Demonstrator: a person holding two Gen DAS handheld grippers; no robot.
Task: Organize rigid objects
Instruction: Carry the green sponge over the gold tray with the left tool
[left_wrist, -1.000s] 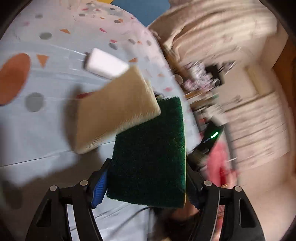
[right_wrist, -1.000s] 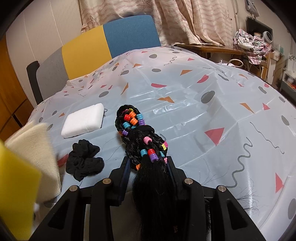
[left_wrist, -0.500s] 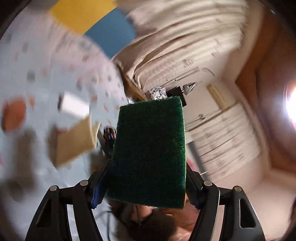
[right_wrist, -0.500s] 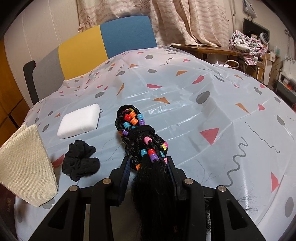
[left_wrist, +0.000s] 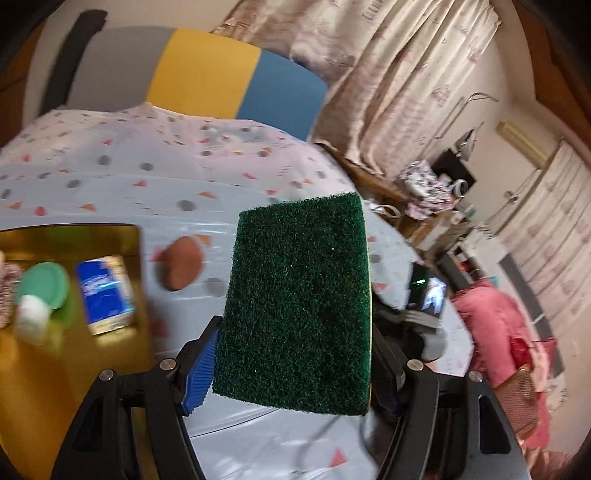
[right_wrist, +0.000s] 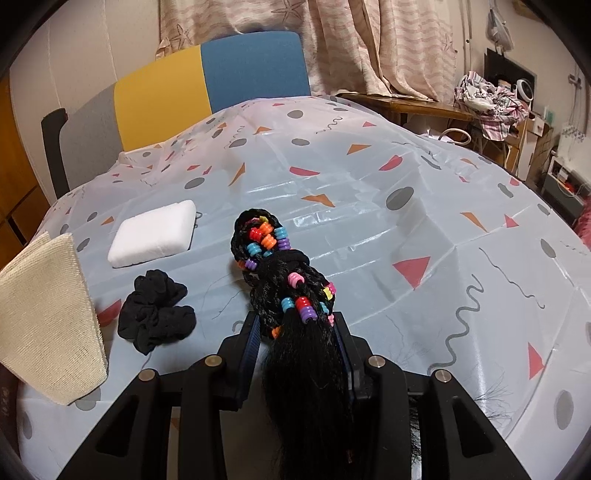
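Observation:
My left gripper (left_wrist: 295, 365) is shut on a green scouring sponge (left_wrist: 299, 299) with a yellow underside, held up above the table. To its left is a gold tray (left_wrist: 66, 236) holding a blue packet (left_wrist: 107, 291), a green lid (left_wrist: 44, 284) and a white piece (left_wrist: 33, 317). My right gripper (right_wrist: 295, 336) is shut on a black braided hairpiece (right_wrist: 288, 288) with coloured beads, low over the table. A white sponge block (right_wrist: 153, 232), a black scrunchie (right_wrist: 155, 310) and a beige cloth (right_wrist: 44, 317) lie to its left.
The table wears a pale cloth with coloured shapes (right_wrist: 406, 221). A brown oval object (left_wrist: 183, 262) lies beside the tray. A grey, yellow and blue chair (right_wrist: 207, 85) stands behind the table. A cluttered side table (right_wrist: 480, 96) is at the right.
My left gripper has swung with the sponge away from the beige cloth and white block; the gold tray now shows at its left. The right gripper holds still with the hairpiece.

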